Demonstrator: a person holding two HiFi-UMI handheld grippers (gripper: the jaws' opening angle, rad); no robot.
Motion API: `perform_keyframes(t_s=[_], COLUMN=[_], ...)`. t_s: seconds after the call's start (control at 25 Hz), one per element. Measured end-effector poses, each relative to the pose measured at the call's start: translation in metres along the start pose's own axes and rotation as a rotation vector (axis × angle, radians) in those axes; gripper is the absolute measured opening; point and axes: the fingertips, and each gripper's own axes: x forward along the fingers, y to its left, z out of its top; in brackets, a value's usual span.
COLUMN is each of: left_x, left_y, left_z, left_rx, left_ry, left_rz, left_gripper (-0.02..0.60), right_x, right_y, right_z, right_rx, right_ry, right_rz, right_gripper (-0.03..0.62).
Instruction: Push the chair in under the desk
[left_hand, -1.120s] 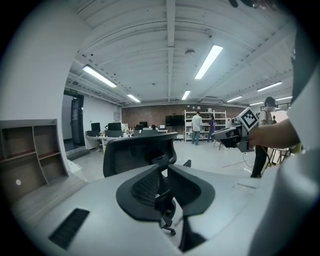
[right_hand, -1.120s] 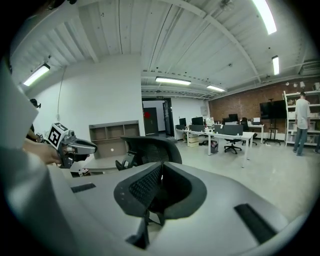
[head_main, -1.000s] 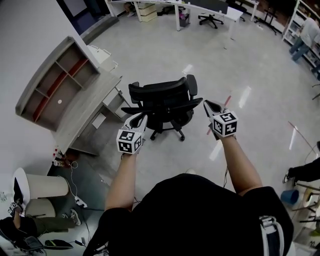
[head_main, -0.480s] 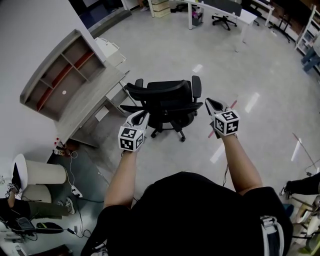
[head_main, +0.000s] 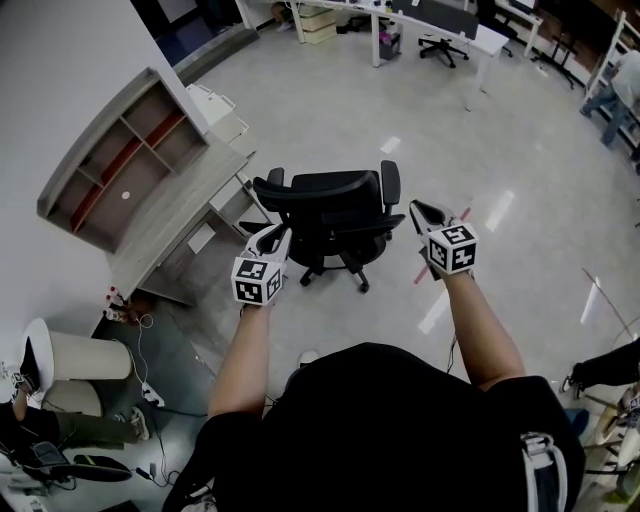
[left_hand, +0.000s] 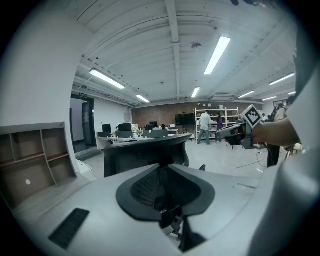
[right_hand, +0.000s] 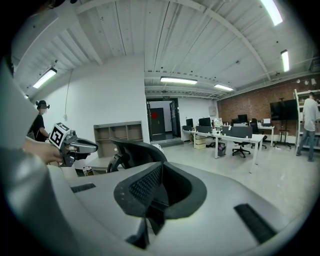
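Black short-sleeved shirt (head_main: 400, 430); grey grippers (head_main: 283, 231) (head_main: 415, 207), black-white marker cubes (head_main: 255, 281) (head_main: 452, 247).

Ceiling strip lights (left_hand: 216, 55) shine on a glossy grey floor (head_main: 330, 110), white wall (head_main: 50, 80) and far white desks (right_hand: 226, 136).

The chair (head_main: 335, 210) is standing mid-frame, just right of the desk (head_main: 175, 215) at the left. The left tongs (head_main: 279, 234) and right tongs (head_main: 416, 208) are flanking the chair.

Closed tongs (left_hand: 164, 197), chair back (left_hand: 135, 157) ahead, shelves (left_hand: 31, 160) at left
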Motion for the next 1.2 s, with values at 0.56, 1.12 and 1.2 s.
perform_keyframes(t_s=[0.56, 1.12, 1.2], left_x=[-0.008, -0.010, -0.006], left_y=[0.067, 0.106, 0.106], left_z=[-0.004, -0.020, -0.024], left_rx=[0.009, 0.007, 0.032], left_ry=[-0.030, -0.009, 0.012], left_rz=[-0.068, -0.112, -0.122], left_gripper=[0.058, 0.060, 0.060], right_x=[0.027, 0.054, 0.057], right_y=[0.044, 0.074, 0.078], right_z=[0.020, 0.013, 0.014], right_rx=[-0.020, -0.069, -0.076], right_ry=[0.007, 0.063, 0.052], right_rz=[-0.083, -0.095, -0.059], right_gripper=[0.002, 0.002, 0.005])
